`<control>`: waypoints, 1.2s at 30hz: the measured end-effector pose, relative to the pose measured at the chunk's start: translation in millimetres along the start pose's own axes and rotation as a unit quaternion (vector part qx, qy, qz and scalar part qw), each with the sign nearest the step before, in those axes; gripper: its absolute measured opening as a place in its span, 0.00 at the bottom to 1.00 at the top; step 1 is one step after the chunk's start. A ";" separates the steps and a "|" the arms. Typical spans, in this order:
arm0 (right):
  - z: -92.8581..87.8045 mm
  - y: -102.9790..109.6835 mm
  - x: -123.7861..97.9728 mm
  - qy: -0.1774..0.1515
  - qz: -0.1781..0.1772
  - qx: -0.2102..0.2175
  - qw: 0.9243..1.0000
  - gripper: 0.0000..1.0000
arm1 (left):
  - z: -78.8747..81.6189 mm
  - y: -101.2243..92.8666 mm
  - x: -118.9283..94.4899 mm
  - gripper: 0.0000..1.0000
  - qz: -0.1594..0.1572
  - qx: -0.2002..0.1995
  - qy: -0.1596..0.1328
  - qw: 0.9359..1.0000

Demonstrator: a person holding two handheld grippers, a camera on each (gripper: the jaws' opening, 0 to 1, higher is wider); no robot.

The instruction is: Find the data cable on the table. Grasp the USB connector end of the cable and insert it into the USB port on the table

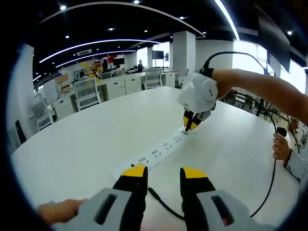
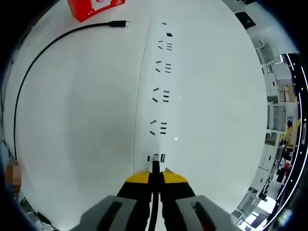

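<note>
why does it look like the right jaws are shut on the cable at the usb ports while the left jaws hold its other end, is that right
Partly. The right gripper is shut on the black cable at the USB ports of the white power strip, as you say. The left gripper holds nothing, though: in the left gripper view its jaws stand open. In the right gripper view the cable's free end lies on the table near a red box.

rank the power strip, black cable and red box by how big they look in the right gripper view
1. power strip, running up the middle
2. black cable, long but thin
3. red box, cut off at the edge, so unsure

No legible text anywhere.
</note>
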State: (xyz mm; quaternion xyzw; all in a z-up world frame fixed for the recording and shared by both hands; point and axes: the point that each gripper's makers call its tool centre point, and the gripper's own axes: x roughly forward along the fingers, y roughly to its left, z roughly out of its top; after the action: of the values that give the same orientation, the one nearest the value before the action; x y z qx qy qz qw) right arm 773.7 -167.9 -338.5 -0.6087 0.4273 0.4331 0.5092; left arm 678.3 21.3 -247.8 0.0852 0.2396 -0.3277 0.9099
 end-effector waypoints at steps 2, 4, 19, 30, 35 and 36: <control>1.0 0.1 -0.4 -0.003 0.001 0.001 1.000 0.09 | 0.0 -0.1 0.2 0.27 0.000 0.000 0.000 1.000; 2.4 0.2 -1.1 -0.008 0.002 0.004 1.000 0.09 | 0.1 -0.1 0.3 0.27 0.000 0.000 0.000 1.000; 12.8 0.6 -0.5 -0.039 0.016 0.014 0.999 0.09 | 0.2 -0.5 0.2 0.27 0.000 0.000 0.000 1.000; 16.6 0.0 0.1 -0.046 0.021 0.011 0.999 0.09 | 0.1 -0.2 -0.2 0.27 -0.001 0.001 0.000 1.000; 16.7 -3.0 0.8 -0.048 0.028 0.011 0.998 0.09 | 0.0 0.2 -0.4 0.27 -0.001 0.001 0.000 1.000; 16.6 -3.2 1.0 -0.048 0.030 0.011 0.998 0.09 | 0.0 0.2 -0.4 0.27 -0.001 0.001 0.000 1.000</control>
State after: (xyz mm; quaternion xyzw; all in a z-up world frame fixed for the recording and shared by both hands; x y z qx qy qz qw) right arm 775.5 -151.2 -340.3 -0.5687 0.4248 0.4722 0.5227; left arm 678.1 21.7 -247.6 0.0857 0.2397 -0.3286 0.9095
